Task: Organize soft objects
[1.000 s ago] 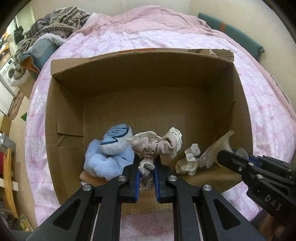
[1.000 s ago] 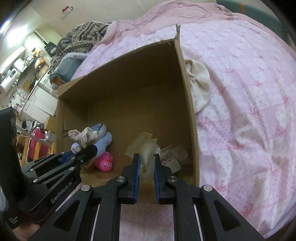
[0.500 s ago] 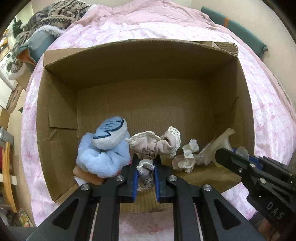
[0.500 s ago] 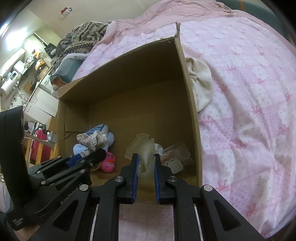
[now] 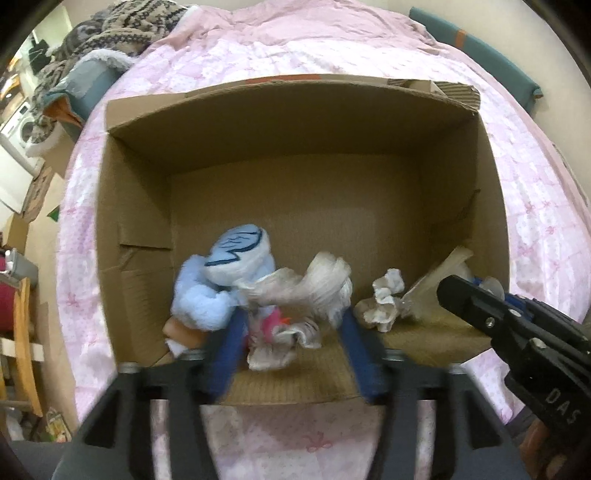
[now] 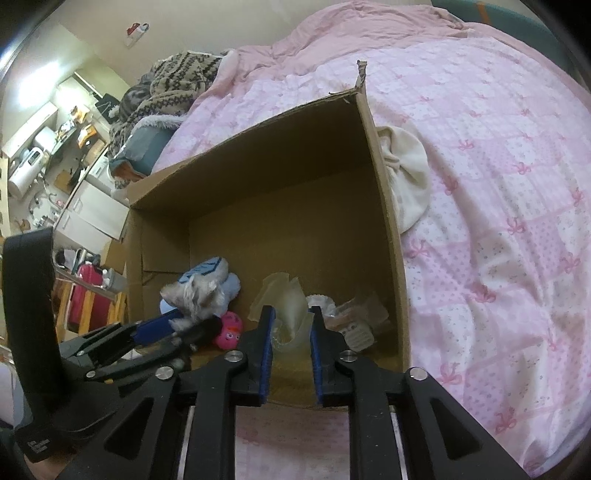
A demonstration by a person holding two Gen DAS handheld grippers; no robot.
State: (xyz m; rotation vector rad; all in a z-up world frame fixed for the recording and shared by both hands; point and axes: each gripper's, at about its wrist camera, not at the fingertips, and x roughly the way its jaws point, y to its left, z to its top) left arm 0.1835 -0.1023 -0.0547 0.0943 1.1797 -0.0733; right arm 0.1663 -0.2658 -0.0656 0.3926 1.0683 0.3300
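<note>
An open cardboard box (image 5: 288,122) stands on the pink bed. Inside it lie a light blue plush (image 5: 218,284), a pink toy (image 6: 231,330) and a crumpled cream piece (image 5: 384,301). My left gripper (image 5: 291,336) reaches over the near rim; its jaws are opening wide, and the beige lace-trimmed soft toy (image 5: 306,288) is blurred between them, loose of the pads. My right gripper (image 6: 290,326) is also opening. A translucent cream soft piece (image 6: 282,295) stands between its blue pads (image 6: 266,343), no longer pinched. In the right wrist view the left gripper (image 6: 177,328) shows by the blue plush (image 6: 216,271).
A cream cloth (image 6: 406,177) lies on the bedspread against the box's right wall (image 6: 384,206). A small clear packet (image 6: 354,321) rests in the box's right corner. Patterned knitwear (image 5: 110,26) is piled at the bed's far left. Furniture stands beyond the bed's left edge.
The left jaws have sprung apart and the beige toy has slipped free, blurred as it drops. The right jaws have parted slightly around the translucent piece. Neither hand has shifted.
</note>
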